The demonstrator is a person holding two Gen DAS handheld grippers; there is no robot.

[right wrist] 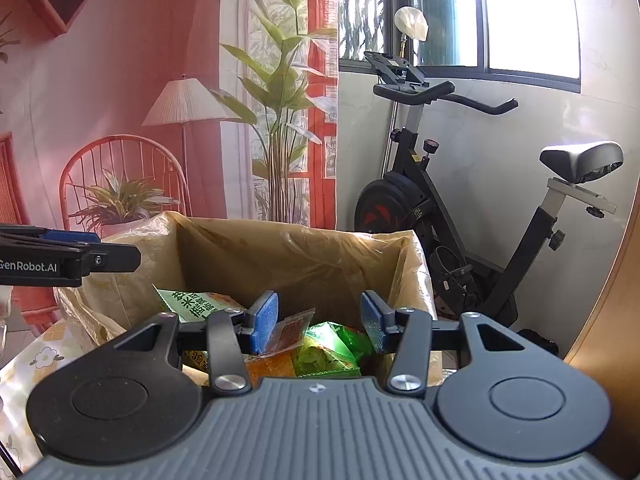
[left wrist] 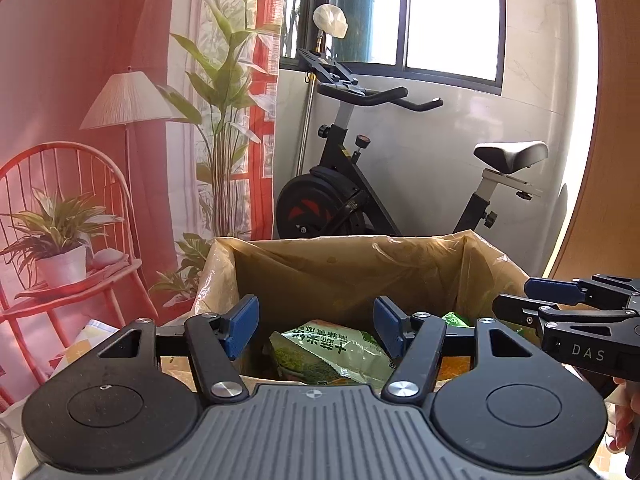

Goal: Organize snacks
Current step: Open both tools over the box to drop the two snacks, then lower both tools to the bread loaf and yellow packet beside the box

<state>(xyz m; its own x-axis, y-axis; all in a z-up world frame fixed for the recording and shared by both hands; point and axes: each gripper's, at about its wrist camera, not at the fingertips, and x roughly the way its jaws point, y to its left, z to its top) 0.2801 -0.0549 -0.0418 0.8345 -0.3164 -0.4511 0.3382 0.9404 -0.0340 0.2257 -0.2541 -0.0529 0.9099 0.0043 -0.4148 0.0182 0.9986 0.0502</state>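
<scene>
Right wrist view — lined box (right wrist: pixel 280 256) holds green snack packets (right wrist: pixel 328 348), orange packet (right wrist: pixel 268 368).

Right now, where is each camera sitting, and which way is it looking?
Left wrist: on the left gripper, facing forward over the lined box of snacks; its open fingers and the right gripper show.
Right wrist: on the right gripper, same direction; left gripper at left.
Shared: box, green packet, exercise bike.
</scene>
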